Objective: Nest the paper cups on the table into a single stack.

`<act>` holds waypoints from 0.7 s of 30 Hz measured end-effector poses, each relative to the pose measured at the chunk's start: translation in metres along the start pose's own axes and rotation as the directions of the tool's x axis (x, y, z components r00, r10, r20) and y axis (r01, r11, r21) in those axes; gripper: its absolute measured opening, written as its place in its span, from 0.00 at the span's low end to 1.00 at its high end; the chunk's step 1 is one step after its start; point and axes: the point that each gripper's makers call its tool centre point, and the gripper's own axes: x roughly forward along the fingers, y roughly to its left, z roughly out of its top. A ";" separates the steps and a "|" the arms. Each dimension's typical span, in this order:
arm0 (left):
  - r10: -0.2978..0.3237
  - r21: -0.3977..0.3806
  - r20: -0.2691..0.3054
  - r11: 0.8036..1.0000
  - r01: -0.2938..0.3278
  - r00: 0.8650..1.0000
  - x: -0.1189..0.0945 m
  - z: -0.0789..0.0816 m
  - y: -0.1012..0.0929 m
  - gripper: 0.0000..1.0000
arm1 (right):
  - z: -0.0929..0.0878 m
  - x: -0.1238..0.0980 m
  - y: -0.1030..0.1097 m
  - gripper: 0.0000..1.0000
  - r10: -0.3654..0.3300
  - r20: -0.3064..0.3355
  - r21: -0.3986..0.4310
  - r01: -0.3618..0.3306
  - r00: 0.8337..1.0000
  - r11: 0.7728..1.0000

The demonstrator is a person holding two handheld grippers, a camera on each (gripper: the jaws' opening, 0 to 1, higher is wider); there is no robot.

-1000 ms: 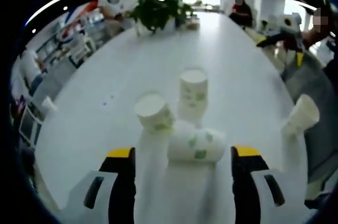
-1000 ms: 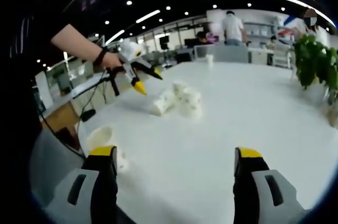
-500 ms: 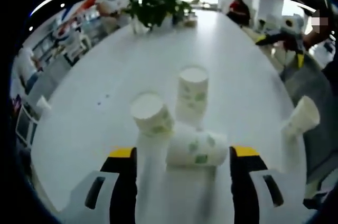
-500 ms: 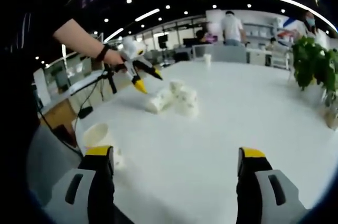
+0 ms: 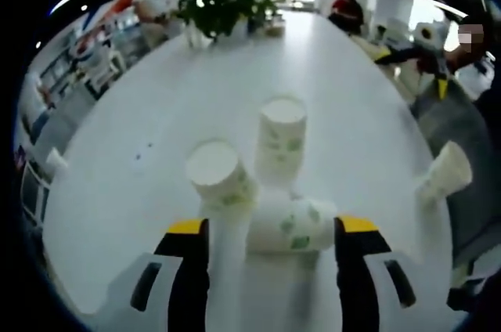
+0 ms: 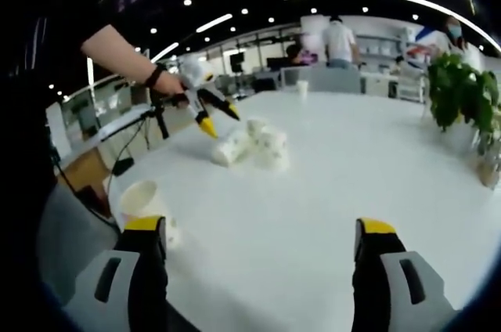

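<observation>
The left gripper [image 5: 272, 226] has its 2 jaws spread wide just above the table [image 5: 156, 113], while the right gripper [image 6: 260, 229], jaws also apart, hangs over the table's near edge.

In the left gripper view, a cup on its side [image 5: 291, 225] lies on the desk [image 5: 196, 89] between the jaws, with a tilted cup [image 5: 219, 177] just behind it to the left and an upright cup [image 5: 280, 138] behind it, the three close together. A fourth cup [image 5: 445, 174] leans well apart at the right edge, and a potted plant [image 5: 221, 5] stands at the far end. In the right gripper view, one cup [image 6: 145, 203] sits beside the left jaw near the desk's edge, and the cluster of cups [image 6: 252, 144] lies farther off, just beside the left gripper [image 6: 213, 114].
</observation>
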 end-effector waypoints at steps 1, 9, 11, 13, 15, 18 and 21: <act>-0.003 -0.001 -0.003 1.000 0.003 1.000 0.001 -0.001 0.000 0.62 | 0.000 0.000 -0.001 0.98 -0.002 0.002 0.002 0.002 1.000 1.000; -0.036 -0.021 -0.014 0.999 0.036 0.999 0.004 -0.002 -0.007 0.54 | 0.000 -0.001 -0.004 0.98 -0.008 0.001 0.014 0.008 1.000 1.000; -0.040 -0.020 -0.021 0.999 0.040 0.999 0.005 -0.004 -0.007 0.54 | 0.000 -0.001 -0.004 0.98 -0.008 0.001 0.013 0.008 1.000 1.000; -0.045 -0.024 -0.017 0.999 0.045 0.999 0.005 -0.003 -0.008 0.54 | 0.000 -0.001 -0.004 0.98 -0.008 0.003 0.016 0.008 1.000 1.000; -0.047 -0.024 -0.020 0.999 0.046 0.999 0.006 -0.003 -0.007 0.53 | 0.001 -0.001 -0.003 0.98 -0.008 0.004 0.016 0.008 1.000 1.000; -0.053 -0.032 -0.021 0.998 0.052 0.998 0.008 -0.004 -0.008 0.52 | -0.001 0.000 -0.004 0.97 -0.007 0.000 0.019 0.007 1.000 1.000; -0.070 -0.035 -0.029 0.997 0.069 0.997 0.009 -0.006 -0.012 0.49 | -0.002 0.000 -0.005 0.97 -0.007 -0.003 0.022 0.007 1.000 1.000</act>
